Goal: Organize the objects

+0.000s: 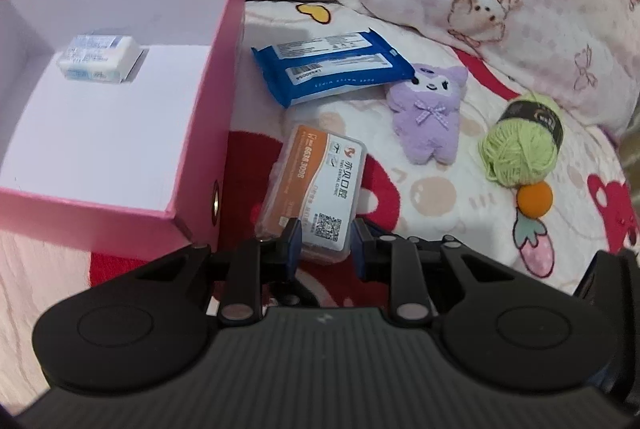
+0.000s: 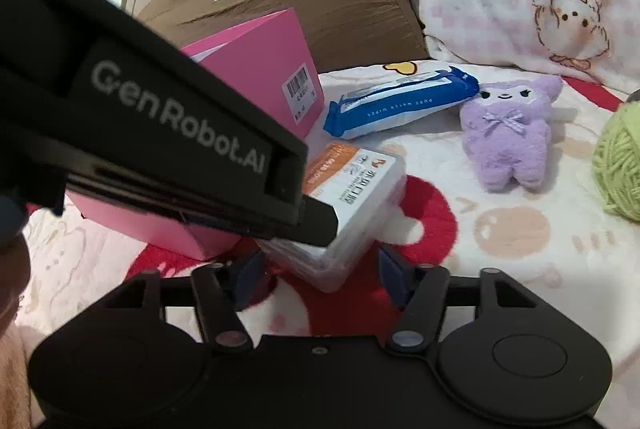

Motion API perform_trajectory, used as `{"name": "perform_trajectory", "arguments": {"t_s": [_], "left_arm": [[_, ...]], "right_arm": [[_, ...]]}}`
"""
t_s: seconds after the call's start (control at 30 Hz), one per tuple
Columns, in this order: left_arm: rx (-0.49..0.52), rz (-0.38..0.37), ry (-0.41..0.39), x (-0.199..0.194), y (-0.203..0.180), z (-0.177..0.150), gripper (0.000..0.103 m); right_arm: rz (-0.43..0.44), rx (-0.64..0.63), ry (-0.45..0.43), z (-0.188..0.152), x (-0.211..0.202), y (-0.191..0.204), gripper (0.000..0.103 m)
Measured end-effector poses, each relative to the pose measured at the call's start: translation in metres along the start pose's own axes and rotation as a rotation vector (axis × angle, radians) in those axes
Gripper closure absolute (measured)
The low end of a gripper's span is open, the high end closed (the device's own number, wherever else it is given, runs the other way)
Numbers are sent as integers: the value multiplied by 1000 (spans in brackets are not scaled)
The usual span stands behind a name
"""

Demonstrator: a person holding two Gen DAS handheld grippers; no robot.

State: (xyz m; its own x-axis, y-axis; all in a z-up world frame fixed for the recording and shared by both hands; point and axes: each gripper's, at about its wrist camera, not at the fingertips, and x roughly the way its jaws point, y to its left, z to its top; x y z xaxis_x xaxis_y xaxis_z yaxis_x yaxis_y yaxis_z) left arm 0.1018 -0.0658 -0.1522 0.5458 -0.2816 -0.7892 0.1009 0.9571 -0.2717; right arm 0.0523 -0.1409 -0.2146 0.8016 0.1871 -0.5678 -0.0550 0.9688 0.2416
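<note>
both wrist views look down close, sharing the plastic case (image 1: 316, 189).

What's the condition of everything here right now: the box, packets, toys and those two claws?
Pink box: open, one white packet in a far corner.
Blue wipes pack: lying flat, outside the box.
Clear card case: flat beside the box.
Purple plush: lying face up.
Green yarn ball: wound, label band on.
Left claw: shut, tips at the case's near end.
Right claw: open, straddling the case, not pressing.

Pink box (image 1: 224, 133) wall tight against card case (image 1: 316, 185); open blanket (image 1: 440, 197) on the other side
</note>
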Motion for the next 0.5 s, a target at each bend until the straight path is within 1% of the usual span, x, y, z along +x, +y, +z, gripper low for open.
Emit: {"name": "perform_trajectory", "arguments": {"t_s": [0.03,0.13,0.2,0.33,0.4,0.43,0.47,0.5], "left_arm": [[-19,-9,-1,0,2,1,78],[-42,-33,8,3,4,2,78],[-64,-34,4,5,5,2,78],[-42,-36,-17,4,0,3,77],[-45,-49,-12,4,0,4,74],[-51,-48,-8,5,0,4,72],[-52,-45,-3,6,0,4,67],[-56,-42,5,9,0,4,66]], "right_arm": [[1,4,-5,1,1,1,25],[-11,-2,-16,1,6,4,23],[-38,7,-36,0,9,4,23],[-52,38,-47,1,3,-2,24],[-89,44,-47,0,-4,-7,24],[-108,51,-44,0,-7,-10,24],[-126,61,-40,-1,-10,-14,24],[-135,70,-39,-1,-13,-18,24]]}}
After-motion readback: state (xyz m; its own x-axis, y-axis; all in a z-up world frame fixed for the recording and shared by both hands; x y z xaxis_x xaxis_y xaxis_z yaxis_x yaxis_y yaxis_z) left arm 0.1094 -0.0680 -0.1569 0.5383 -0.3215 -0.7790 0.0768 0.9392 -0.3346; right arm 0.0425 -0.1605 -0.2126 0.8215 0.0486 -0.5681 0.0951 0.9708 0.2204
